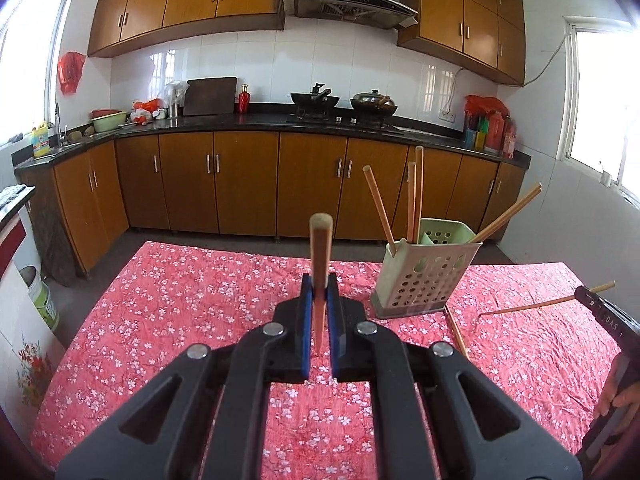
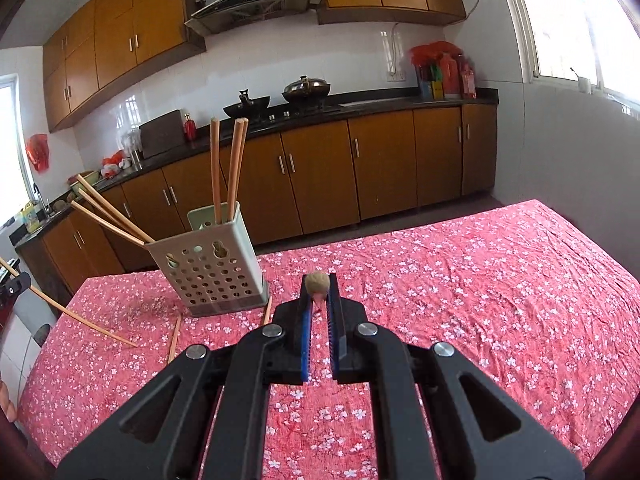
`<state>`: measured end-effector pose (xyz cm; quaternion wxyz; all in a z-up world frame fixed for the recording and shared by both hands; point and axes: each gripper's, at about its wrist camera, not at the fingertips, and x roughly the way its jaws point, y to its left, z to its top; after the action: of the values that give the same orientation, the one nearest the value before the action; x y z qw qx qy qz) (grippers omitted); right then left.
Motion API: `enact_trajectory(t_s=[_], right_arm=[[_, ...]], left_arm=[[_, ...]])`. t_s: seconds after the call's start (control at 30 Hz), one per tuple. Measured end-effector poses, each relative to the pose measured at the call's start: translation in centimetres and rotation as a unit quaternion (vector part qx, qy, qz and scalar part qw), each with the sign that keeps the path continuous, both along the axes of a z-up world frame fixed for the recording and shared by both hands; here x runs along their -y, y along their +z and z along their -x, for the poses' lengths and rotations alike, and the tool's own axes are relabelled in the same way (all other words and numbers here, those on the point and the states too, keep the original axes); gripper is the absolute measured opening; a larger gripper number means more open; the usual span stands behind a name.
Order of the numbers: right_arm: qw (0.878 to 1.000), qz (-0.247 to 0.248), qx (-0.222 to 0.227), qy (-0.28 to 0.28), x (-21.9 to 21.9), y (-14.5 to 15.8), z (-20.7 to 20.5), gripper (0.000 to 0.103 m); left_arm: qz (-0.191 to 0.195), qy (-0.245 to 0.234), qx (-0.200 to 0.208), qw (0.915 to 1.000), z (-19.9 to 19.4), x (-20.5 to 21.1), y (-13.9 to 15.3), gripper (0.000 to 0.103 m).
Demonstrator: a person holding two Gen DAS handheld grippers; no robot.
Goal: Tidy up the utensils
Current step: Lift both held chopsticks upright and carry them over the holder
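A: Chopsticks, where are they?
B: One is clamped upright in the left claw (image 1: 320, 288), one (image 2: 317, 285) pinched end-on in the right claw (image 2: 319, 292). Several stand in the pale perforated holder (image 1: 424, 276) on the counter's red floral cloth (image 1: 180, 300).
A: Any loose?
B: One loose chopstick (image 1: 456, 330) lies on the cloth beside the holder's base.
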<state>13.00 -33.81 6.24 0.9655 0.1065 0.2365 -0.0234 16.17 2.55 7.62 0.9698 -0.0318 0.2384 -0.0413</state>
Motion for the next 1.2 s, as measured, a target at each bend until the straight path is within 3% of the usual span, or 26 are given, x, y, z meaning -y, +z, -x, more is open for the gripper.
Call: enact_trajectory(t_s=[0.37,0.77,1.2], right_arm=[[0.997,-0.013,0.070,0.037,-1.5,5.7,0.0,0.008],[0.989,-0.021,0.128,0.068,-3.1,9.0,-0.6,0.008],[0.972,-0.028,0.219,0.079,-4.4,13.1,-2.7,0.008]], left_arm=[[0.010,-0.027,0.063,0.9976,1.0,1.6,5.0,0.008],[0.062,-0.073,0.103,0.9901,0.5,4.2,8.3,0.008],[0.071,-0.062,0.164,0.9820,-3.3,7.1,13.0,0.008]])
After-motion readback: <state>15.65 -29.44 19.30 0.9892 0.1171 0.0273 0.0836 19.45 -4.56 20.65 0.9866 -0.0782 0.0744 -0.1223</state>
